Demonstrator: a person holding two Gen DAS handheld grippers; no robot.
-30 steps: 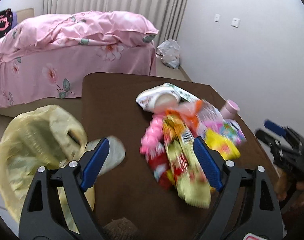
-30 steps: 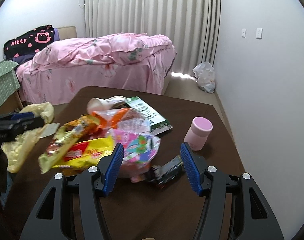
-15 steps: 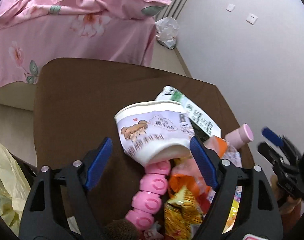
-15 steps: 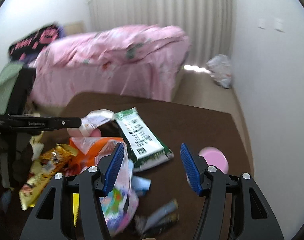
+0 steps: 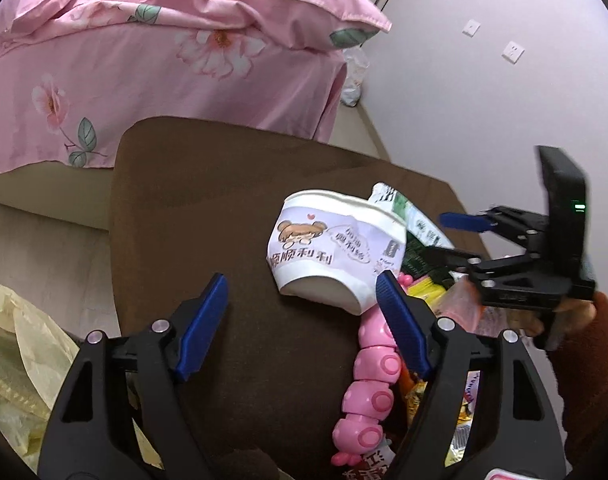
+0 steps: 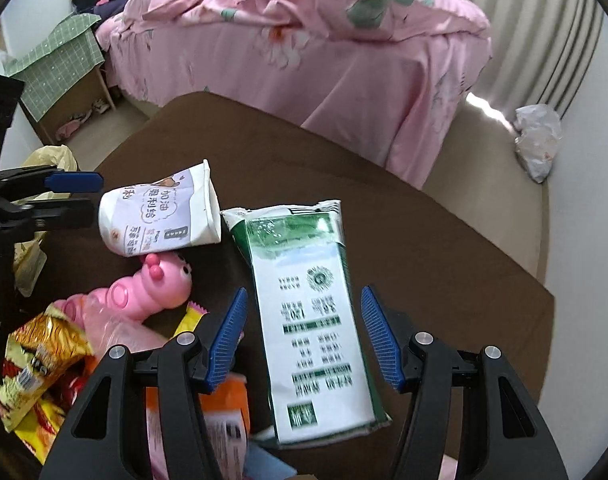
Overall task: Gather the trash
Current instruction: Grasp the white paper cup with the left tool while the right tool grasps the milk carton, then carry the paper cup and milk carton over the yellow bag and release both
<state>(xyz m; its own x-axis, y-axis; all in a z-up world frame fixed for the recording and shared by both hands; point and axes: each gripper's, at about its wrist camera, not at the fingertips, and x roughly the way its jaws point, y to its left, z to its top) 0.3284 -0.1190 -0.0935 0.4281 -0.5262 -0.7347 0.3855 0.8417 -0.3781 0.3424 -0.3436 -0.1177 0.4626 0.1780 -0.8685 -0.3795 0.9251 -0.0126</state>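
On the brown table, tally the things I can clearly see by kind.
Paper cups: 1, lying on its side
Green-and-white packs: 1
Pink caterpillar toys: 1
Snack wrappers: at least 3, piled and overlapping
Total: at least 6

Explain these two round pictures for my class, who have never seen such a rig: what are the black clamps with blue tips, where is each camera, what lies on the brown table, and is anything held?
No robot here: a person carries a hand-held clamp in each hand, each with a wide-angle camera looking along its two fingers. One picture comes from the left gripper, the other from the right gripper. On the brown table lie a tipped paper cup, a green-and-white packet, a pink caterpillar toy and snack wrappers. A yellow plastic bag hangs beside the table. Both grippers are open and hold nothing; the left's jaws have just been closing slightly.
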